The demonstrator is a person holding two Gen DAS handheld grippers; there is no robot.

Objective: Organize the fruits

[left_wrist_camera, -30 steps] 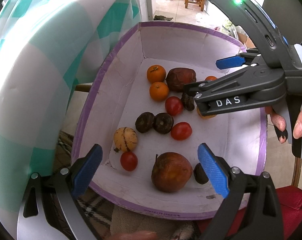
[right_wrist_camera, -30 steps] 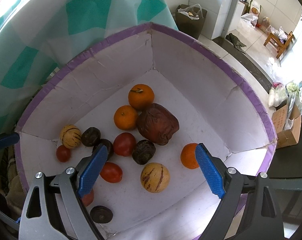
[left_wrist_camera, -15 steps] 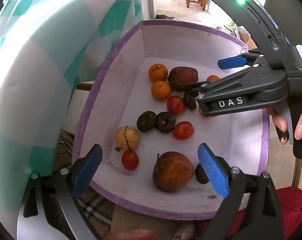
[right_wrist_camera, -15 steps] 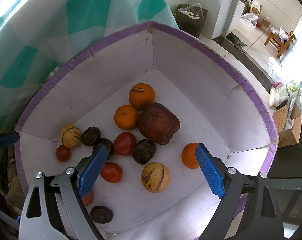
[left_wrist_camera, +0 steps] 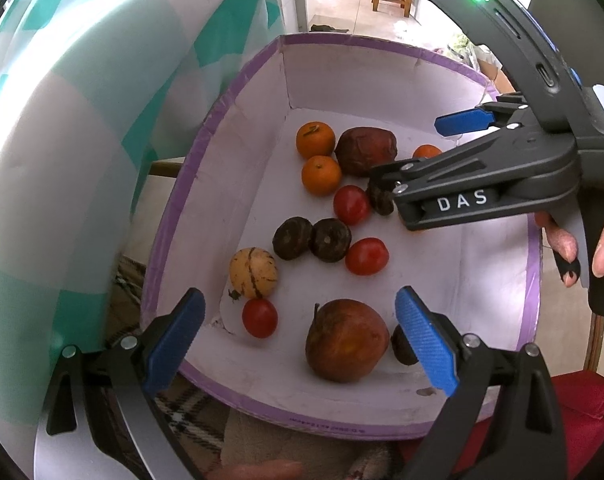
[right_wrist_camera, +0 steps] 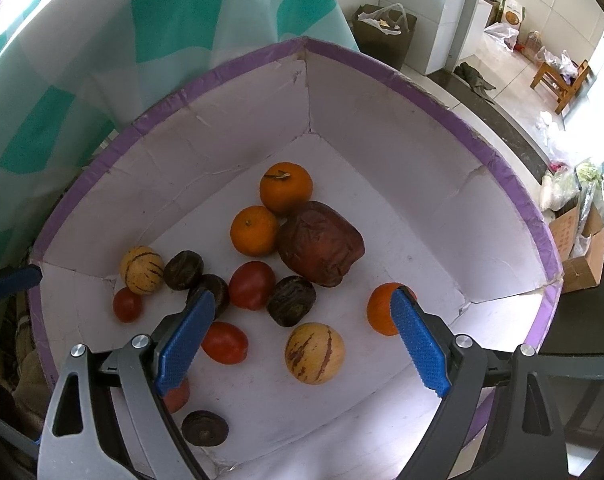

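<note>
1. Both grippers, left gripper point(left_wrist_camera: 298, 336) and right gripper point(right_wrist_camera: 302, 340), hang wide open and empty over the box point(right_wrist_camera: 382, 120), pointing steeply down.
2. Purple-rimmed, the box holds all the fruit: a wrinkled dark red fruit point(right_wrist_camera: 320, 244), its long axis lying flat, touching two oranges point(right_wrist_camera: 286, 188).
3. Tomatoes point(right_wrist_camera: 251, 285), striped melons point(right_wrist_camera: 314, 353) and dark fruits point(right_wrist_camera: 291, 300) lie around.
4. Nothing has shifted since a second ago.

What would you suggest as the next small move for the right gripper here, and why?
Probably lower the right gripper straight onto the striped yellow fruit. Its jaws are open and empty, that fruit lies between them in the right wrist view, and it sits apart from its neighbours in the white box.
</note>
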